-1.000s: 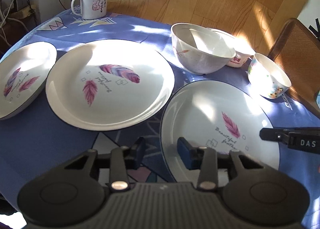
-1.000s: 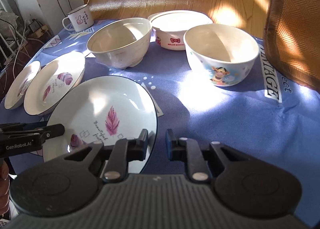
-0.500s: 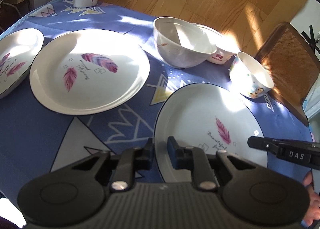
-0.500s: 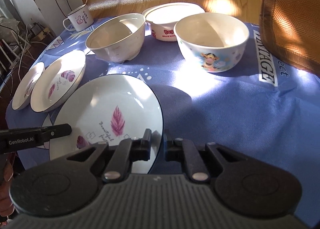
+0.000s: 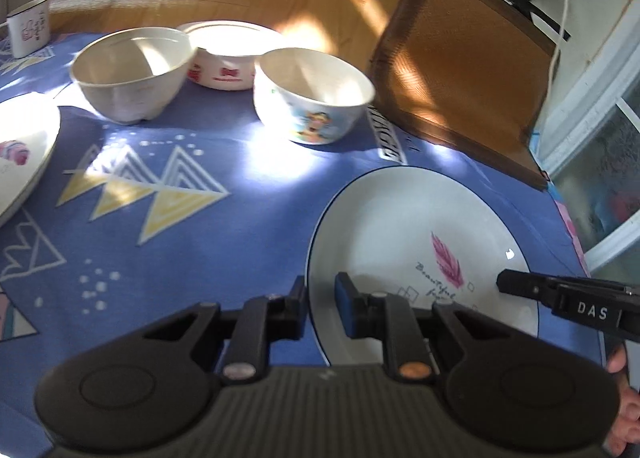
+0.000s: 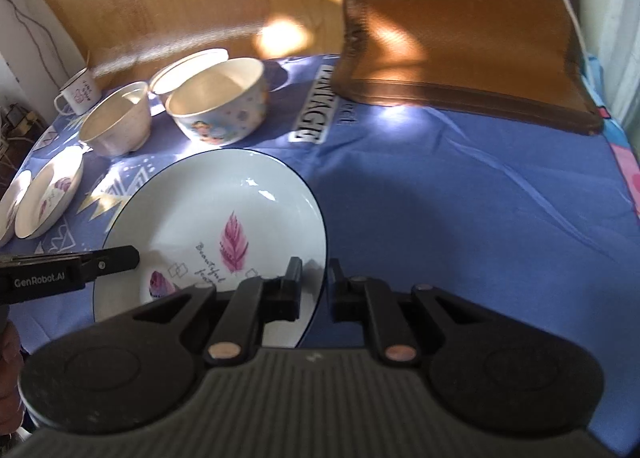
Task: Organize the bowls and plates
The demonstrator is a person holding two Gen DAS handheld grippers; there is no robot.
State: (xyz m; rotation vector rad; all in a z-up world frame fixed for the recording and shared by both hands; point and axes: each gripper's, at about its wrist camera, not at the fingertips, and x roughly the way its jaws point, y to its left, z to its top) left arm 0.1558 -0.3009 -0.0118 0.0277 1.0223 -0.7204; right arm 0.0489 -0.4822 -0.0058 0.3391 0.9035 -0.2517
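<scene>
Your left gripper (image 5: 321,308) straddles the left rim of the feather plate (image 5: 420,242), one finger outside the rim and the blue-padded one inside, closed on it. Your right gripper (image 6: 312,284) pinches the opposite rim of the same plate (image 6: 224,217) in the same way, fingers on either side of the edge. The plate sits near the front edge of the surface (image 6: 460,217), which is covered by a blue patterned cloth. From the pictures you cannot tell whether the plate is lifted or resting on the cloth.

Toward the far edge of the surface you have three bowls close together: a plain cream bowl (image 5: 132,71), a lidded bowl with a red bow print (image 5: 228,57) behind it, and a cartoon bowl (image 5: 314,95) nearest the chair (image 5: 460,69). Two more feather plates (image 6: 50,191) lie at the left edge, one just beside the other. A white mug (image 6: 78,95) stands at the far left corner.
</scene>
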